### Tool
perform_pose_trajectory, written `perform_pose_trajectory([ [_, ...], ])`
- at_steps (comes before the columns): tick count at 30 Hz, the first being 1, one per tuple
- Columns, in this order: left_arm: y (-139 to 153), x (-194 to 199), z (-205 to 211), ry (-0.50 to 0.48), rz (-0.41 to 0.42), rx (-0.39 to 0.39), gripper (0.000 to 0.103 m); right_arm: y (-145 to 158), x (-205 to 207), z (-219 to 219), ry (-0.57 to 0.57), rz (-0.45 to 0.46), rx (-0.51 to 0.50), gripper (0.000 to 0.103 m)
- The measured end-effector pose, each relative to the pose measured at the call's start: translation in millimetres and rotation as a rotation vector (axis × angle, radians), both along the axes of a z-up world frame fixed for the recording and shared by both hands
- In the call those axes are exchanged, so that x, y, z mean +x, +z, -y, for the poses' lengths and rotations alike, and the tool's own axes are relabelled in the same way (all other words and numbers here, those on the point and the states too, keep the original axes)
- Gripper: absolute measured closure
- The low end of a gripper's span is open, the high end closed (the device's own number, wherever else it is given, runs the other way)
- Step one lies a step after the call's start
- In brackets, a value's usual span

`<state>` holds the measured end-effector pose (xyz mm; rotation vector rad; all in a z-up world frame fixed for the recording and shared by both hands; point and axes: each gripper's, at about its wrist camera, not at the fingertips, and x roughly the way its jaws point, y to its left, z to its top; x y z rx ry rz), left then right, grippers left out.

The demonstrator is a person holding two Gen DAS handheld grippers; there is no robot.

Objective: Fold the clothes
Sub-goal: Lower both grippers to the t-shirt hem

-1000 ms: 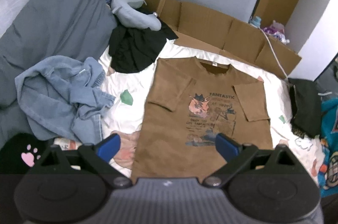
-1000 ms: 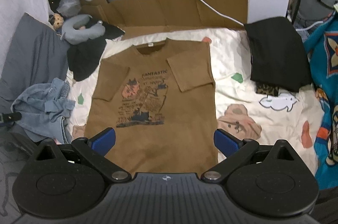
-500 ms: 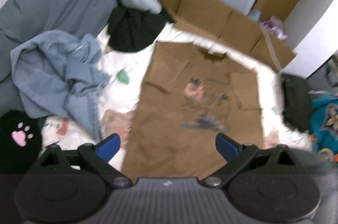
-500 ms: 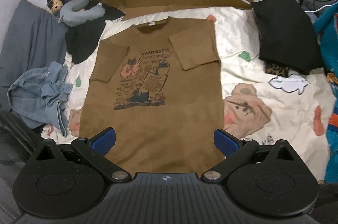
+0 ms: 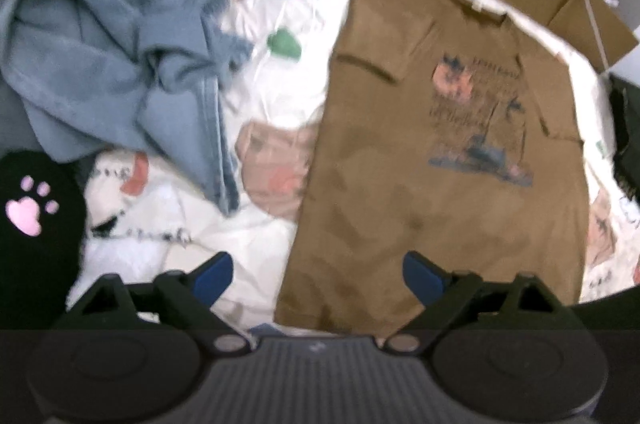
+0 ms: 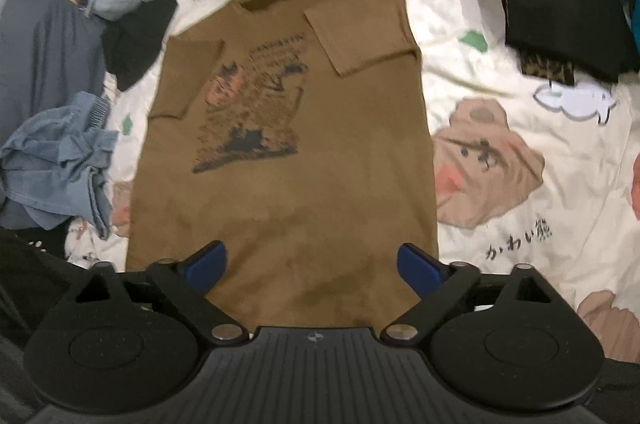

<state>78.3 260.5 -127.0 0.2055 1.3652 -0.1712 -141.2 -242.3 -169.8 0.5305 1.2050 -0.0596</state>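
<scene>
Bedding (image 6: 520,72) printed with bears carries the brown shirt (image 6: 288,184), laid flat face up with both sleeves already folded inward, collar far. Left gripper (image 5: 318,274) and right gripper (image 6: 312,264) are poised over the near hem corners, jaws apart, closing, nothing clamped. Jeans (image 5: 112,56) crowd the left edge; open sheet is left on the right.

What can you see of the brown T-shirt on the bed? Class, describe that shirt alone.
The brown T-shirt lies flat, front up, on a cream cartoon-print bedsheet, collar at the far end. Soft, cotton-like fabric. Both short sleeves are folded in over the chest, flanking a dark and orange graphic with blurred lettering. A pale neck label shows. The hem lies nearest the cameras. Nothing grips it.
</scene>
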Motion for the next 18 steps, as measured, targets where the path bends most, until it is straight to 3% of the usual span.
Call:
perform_pose_trajectory([
  [4, -33, 5, -8, -0.010, -0.020, 0.070, 0.025, -27, -2, 14, -0.027, -0.048, 0.030, 0.011],
  [10, -70, 11, -19, -0.006, -0.087, 0.092, 0.044, -63, -2, 24, -0.024, -0.120, 0.030, 0.028],
  [15, -99, 10, -30, 0.056, -0.158, 0.089, 0.070, -81, -4, 28, -0.016, -0.147, 0.039, 0.042],
  [18, -116, 7, -34, 0.086, -0.190, 0.100, 0.073, -93, -5, 29, -0.014, -0.173, 0.041, 0.053],
])
